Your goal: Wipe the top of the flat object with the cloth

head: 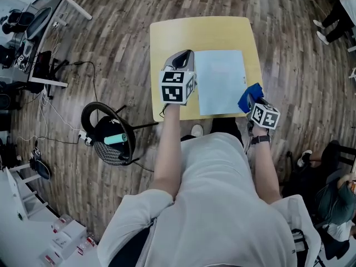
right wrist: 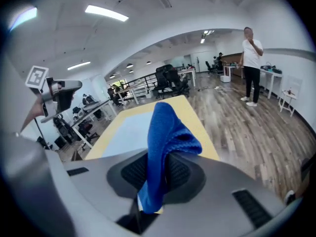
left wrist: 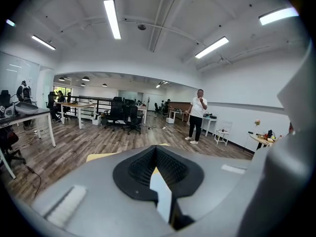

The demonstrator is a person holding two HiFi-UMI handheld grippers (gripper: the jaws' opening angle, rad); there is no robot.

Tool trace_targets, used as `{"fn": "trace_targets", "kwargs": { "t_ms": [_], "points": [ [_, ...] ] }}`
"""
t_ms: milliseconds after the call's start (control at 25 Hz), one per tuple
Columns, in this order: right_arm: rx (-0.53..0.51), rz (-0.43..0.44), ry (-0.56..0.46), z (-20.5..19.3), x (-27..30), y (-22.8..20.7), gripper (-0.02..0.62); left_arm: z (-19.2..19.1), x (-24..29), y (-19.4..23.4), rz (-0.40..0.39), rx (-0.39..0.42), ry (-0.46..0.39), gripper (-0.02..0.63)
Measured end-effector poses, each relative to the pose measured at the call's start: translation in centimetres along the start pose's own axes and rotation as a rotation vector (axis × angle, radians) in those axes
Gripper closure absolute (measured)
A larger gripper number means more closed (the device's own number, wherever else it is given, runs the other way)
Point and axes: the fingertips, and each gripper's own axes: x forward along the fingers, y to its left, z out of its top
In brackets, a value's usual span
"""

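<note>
A pale blue flat sheet lies on the small yellow table. My left gripper is held raised at the sheet's left edge, jaws pressed together with nothing between them. In the left gripper view its jaws point level into the room, with a sliver of the sheet showing below. At the sheet's near right corner, my right gripper is shut on a blue cloth. The cloth stands up between the jaws, with the sheet and table ahead.
A black round stool with a teal item stands left of the table. Desks and chairs fill the far left. Seated people are at the right. A person stands across the wooden floor, beyond office chairs.
</note>
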Motion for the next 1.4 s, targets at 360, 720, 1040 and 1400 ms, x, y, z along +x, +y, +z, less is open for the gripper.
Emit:
{"fn": "trace_targets", "kwargs": {
  "t_ms": [360, 720, 1040, 1400],
  "points": [
    [-0.103, 0.425, 0.095, -0.2, 3.1, 16.7, 0.529, -0.7, -2.7, 3.5, 0.087, -0.039, -0.012, 0.600],
    [-0.326, 0.497, 0.236, -5.3, 5.1, 22.2, 0.529, -1.1, -4.3, 5.6, 0.135, -0.070, -0.020, 0.600],
    [-0.212, 0.311, 0.202, -5.2, 3.6, 13.7, 0.529, -1.3, -2.7, 3.8, 0.080, -0.049, -0.001, 0.600],
    [-0.022, 0.094, 0.117, -3.1, 0.6, 2.0, 0.529, -0.2, 1.1, -0.6, -0.027, -0.001, 0.012, 0.600]
  ]
}}
